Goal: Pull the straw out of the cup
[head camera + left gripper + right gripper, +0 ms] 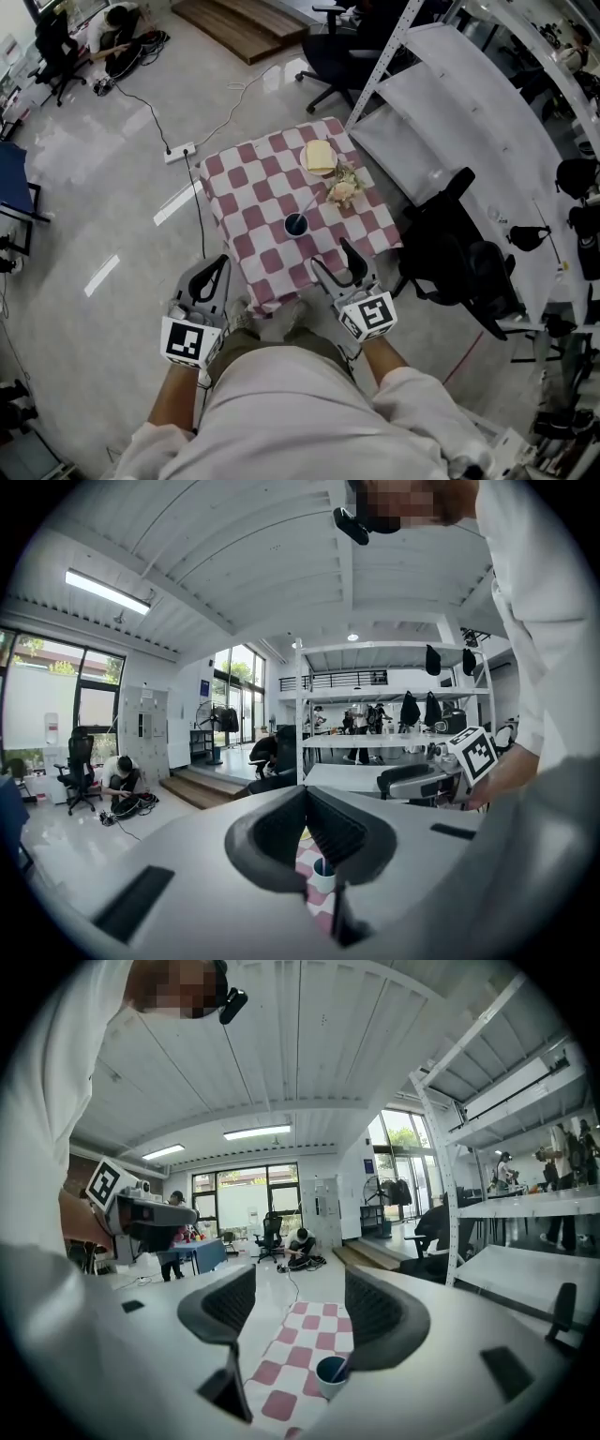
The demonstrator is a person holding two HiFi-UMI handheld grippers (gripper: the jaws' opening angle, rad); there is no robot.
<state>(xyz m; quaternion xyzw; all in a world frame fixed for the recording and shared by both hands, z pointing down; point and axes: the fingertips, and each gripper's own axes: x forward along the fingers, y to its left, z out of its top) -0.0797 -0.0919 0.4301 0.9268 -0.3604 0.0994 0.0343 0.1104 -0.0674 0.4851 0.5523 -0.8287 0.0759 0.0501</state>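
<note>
Ahead of the open, empty right tool [300, 1307], a thin dark straw [343, 1369] leans in the white, blue-lined cup [328, 1379]; the left tool [305, 808] is closed on nothing.

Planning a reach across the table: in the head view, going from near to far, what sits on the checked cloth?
dark cup → beige crumpled bundle → pale yellow object

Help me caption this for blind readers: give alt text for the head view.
Seen from above, a small table in a pink-and-white checked cloth holds a dark cup with a straw standing in it. The person's left hand-held gripper, shut, and right hand-held gripper, open, hover by the table's near edge, neither touching the cup.
</note>
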